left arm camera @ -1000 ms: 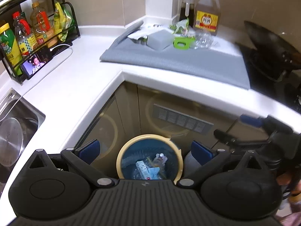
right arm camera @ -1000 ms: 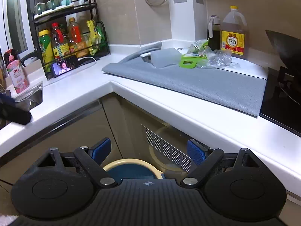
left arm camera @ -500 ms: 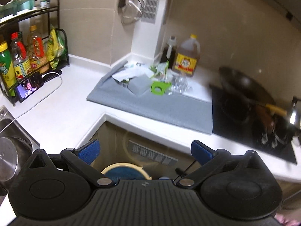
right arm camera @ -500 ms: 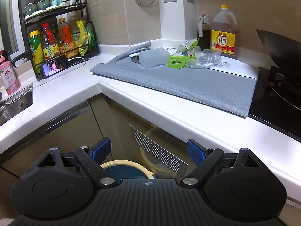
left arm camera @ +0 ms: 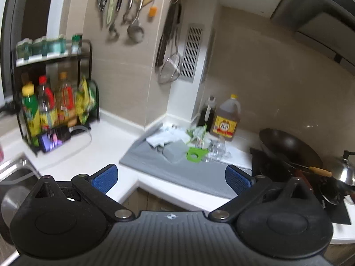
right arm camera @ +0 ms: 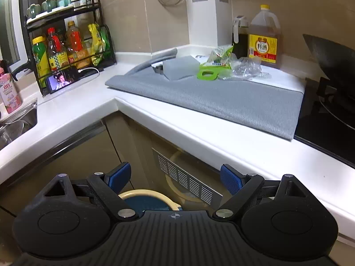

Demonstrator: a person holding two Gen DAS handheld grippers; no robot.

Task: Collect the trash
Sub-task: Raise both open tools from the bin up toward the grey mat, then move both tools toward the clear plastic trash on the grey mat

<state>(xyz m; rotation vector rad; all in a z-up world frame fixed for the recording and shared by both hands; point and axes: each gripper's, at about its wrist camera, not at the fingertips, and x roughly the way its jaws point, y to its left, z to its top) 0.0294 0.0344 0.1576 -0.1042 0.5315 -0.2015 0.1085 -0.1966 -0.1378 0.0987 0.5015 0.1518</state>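
A pile of trash lies at the back of the grey mat (left arm camera: 188, 170) (right arm camera: 221, 97): a grey block (left arm camera: 175, 151) (right arm camera: 180, 66), a green plastic piece (left arm camera: 195, 155) (right arm camera: 207, 75), a green-white wrapper (left arm camera: 196, 134) (right arm camera: 219, 58), crumpled clear plastic (left arm camera: 218, 148) (right arm camera: 246, 66) and white paper (left arm camera: 164, 138). The bin (right arm camera: 144, 197), cream rim and blue liner, stands on the floor below the counter corner. My left gripper (left arm camera: 170, 176) is open and empty, above the counter edge. My right gripper (right arm camera: 175, 178) is open and empty, low over the bin.
An oil jug (left arm camera: 227, 119) (right arm camera: 264, 38) and a dark bottle (right arm camera: 239, 36) stand behind the trash. A wok (left arm camera: 290, 148) sits on the black hob at right. A bottle rack (right arm camera: 66, 44), a phone (right arm camera: 63, 81) and the sink (right arm camera: 17, 124) are at left.
My left gripper has risen and tilted up from over the bin to face the counter and wall; the bin has left its view. My right gripper has shifted slightly.
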